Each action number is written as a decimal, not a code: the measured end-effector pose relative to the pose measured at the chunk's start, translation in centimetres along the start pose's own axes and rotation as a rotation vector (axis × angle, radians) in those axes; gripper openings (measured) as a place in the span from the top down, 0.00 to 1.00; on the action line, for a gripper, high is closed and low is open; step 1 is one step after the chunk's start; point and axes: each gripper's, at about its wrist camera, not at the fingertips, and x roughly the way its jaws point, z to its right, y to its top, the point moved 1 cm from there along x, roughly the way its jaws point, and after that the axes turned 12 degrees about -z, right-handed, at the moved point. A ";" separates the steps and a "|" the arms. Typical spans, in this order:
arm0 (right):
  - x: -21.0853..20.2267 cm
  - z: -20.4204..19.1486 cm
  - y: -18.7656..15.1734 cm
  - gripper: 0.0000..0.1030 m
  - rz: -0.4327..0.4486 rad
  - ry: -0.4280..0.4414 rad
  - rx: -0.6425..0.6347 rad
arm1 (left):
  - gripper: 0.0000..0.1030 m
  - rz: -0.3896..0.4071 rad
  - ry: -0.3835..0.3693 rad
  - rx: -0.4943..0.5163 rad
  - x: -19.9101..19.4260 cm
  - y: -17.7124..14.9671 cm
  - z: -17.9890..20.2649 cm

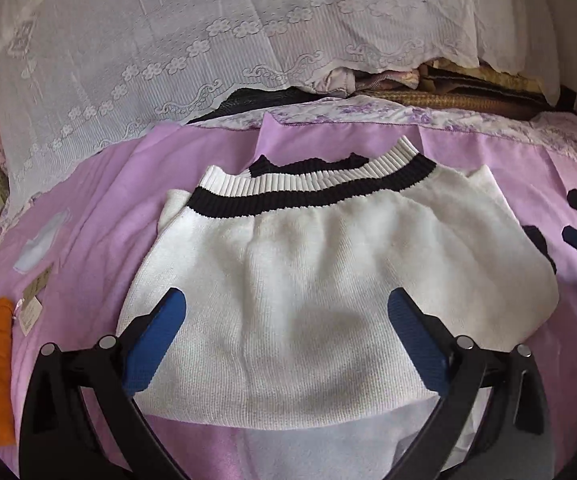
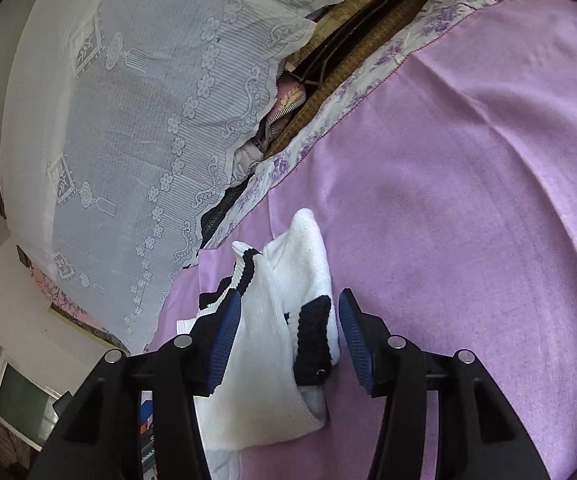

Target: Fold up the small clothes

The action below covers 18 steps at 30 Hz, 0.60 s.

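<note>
The white knit sweater (image 1: 328, 280) lies mid-frame on the purple bedsheet (image 1: 108, 220), bare sheet on both sides. The left gripper (image 1: 286, 336) hovers above it, jaws spread. The right gripper (image 2: 290, 336), jaws released, straddles its black-trimmed cuff (image 2: 314, 340); open sheet fills the frame's right.

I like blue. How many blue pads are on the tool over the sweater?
2: one pad left, one pad right, both above the white sweater. None seems hidden.

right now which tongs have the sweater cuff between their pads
The right tongs: the black-and-white cuff of the sweater sits between their open pads. The left tongs hover open over the sweater's body, with no fold of knit between the pads.
</note>
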 end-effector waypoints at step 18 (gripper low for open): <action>3.1 -1.6 -4.1 0.43 -0.220 -0.183 -0.091 | 0.04 -0.135 -0.010 -0.162 4.4 -0.9 -4.5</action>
